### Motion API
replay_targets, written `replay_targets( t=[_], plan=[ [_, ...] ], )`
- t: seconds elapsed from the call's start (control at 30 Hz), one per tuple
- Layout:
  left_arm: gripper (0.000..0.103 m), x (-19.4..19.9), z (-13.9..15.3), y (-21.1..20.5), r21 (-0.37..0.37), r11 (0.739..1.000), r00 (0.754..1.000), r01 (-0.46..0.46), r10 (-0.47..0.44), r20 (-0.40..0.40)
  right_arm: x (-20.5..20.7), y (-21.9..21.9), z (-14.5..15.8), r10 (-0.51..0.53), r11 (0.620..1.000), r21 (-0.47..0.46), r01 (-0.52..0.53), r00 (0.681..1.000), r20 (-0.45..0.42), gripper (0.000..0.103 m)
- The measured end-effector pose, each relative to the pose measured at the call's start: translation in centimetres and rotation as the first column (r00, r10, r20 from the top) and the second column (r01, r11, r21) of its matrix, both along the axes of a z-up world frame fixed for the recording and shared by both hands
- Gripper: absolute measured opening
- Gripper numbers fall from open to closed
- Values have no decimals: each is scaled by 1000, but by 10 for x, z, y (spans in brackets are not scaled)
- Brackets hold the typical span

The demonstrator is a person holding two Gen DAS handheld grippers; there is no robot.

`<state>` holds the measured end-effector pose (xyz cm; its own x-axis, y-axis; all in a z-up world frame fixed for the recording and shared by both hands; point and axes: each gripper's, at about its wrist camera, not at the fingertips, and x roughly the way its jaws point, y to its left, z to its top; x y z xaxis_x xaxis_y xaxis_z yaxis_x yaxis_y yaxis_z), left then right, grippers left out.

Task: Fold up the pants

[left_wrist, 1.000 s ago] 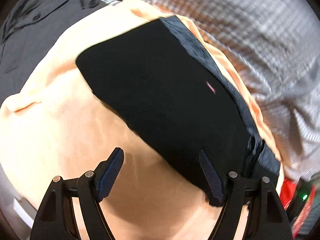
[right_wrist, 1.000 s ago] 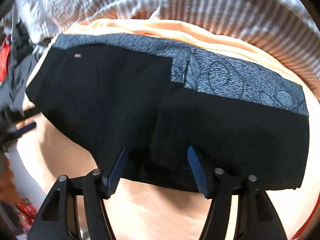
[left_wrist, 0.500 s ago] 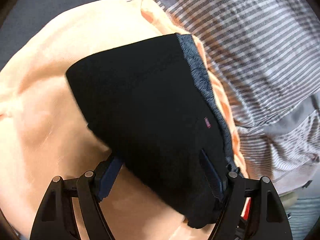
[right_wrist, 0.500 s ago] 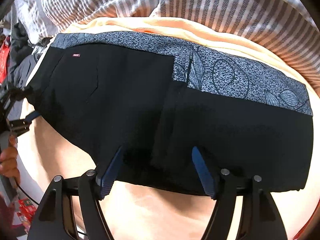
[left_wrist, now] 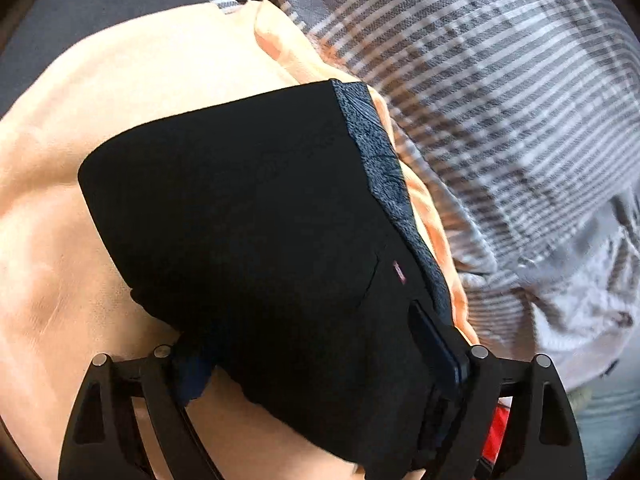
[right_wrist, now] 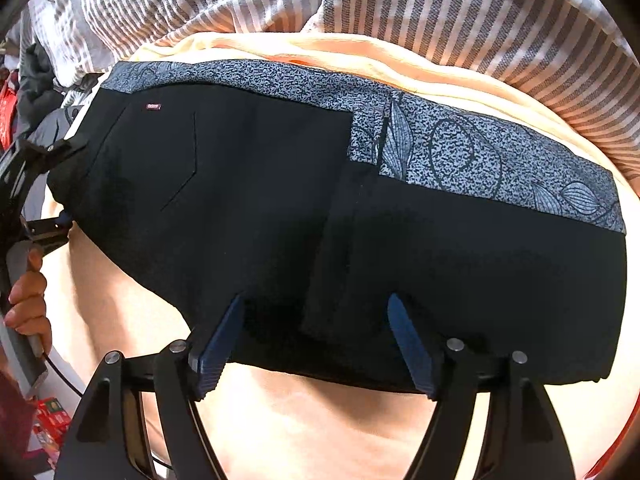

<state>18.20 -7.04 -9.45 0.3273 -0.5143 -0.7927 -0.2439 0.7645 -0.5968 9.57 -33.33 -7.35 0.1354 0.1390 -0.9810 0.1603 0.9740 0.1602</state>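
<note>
Black pants (right_wrist: 280, 208) lie folded between both grippers' jaws.
Left gripper (left_wrist: 320, 360) jaws are opening wider over the end, right gripper (right_wrist: 316, 336) jaws wide: next fold pending.

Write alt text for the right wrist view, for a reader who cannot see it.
Black pants with a grey patterned side band lie folded on a peach cloth. The right gripper, open, straddles their near edge. At the left edge, the left gripper, opening, spans the pants' end; striped bedding lies behind.
</note>
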Motion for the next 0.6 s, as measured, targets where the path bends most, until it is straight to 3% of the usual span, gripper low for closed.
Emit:
replay_targets(
  t=[0.07,0.1,0.13,0.2,0.3,0.4,0.6],
  plan=[
    [69,1,4,-6,103,995,1000,-3,4,-13,0,0,0,0,1000,-1,0,1000,0,78],
    [46,1,5,-7,147,989,1000,0,4,-23,-1,-1,1,-1,1000,-1,1,1000,-1,78],
    [33,0,5,-5,182,983,999,-2,9,-35,-1,0,1,-1,1000,0,1,1000,-1,78],
    [28,-1,6,2,148,989,999,-22,28,-41,1,-1,4,-1,1000,5,1,1000,-5,78],
    [24,-1,22,-15,252,967,999,44,-45,0,5,-3,17,-3,1000,6,3,1000,-3,78],
    [24,-6,44,-41,390,915,988,106,-140,60,14,-8,41,-18,999,32,17,1000,23,78],
    [24,-20,70,-74,546,814,944,201,-309,113,58,-10,89,11,988,156,-18,999,46,78]
  ],
)
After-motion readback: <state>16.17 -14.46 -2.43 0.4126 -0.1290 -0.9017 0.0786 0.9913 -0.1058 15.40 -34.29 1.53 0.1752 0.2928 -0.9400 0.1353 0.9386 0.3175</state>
